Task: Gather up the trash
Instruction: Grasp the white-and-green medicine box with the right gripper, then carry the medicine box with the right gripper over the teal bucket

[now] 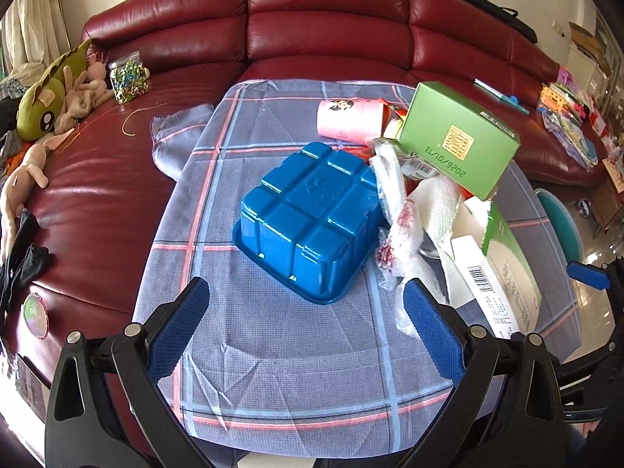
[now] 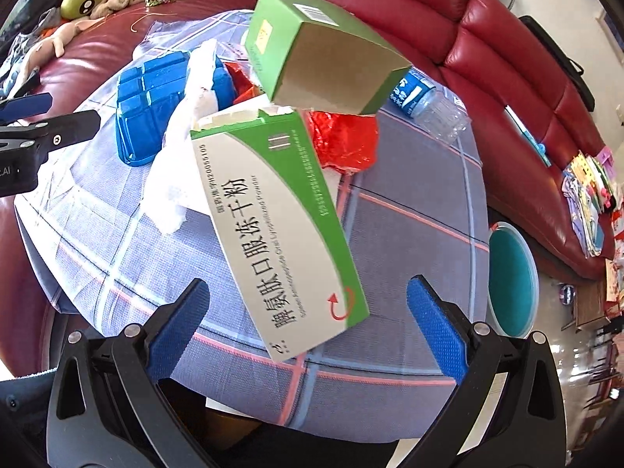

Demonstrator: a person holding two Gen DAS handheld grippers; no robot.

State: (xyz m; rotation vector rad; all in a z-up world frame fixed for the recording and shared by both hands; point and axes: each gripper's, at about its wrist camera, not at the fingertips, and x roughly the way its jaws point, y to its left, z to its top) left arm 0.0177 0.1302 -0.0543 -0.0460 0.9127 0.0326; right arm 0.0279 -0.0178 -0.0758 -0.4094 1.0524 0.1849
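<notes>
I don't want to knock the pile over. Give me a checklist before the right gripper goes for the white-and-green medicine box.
1. Right gripper open: ok, jaws wide, nothing held.
2. White-and-green medicine box between the fingers' line: ok, near end sits centred.
3. Box free of the pile: not ok, its torn far end is tucked under the green carton and against white plastic wrap.
4. Left gripper out of the way: ok, open, facing the blue tray.
5. Teal bin reachable beside the table: cannot tell.
</notes>
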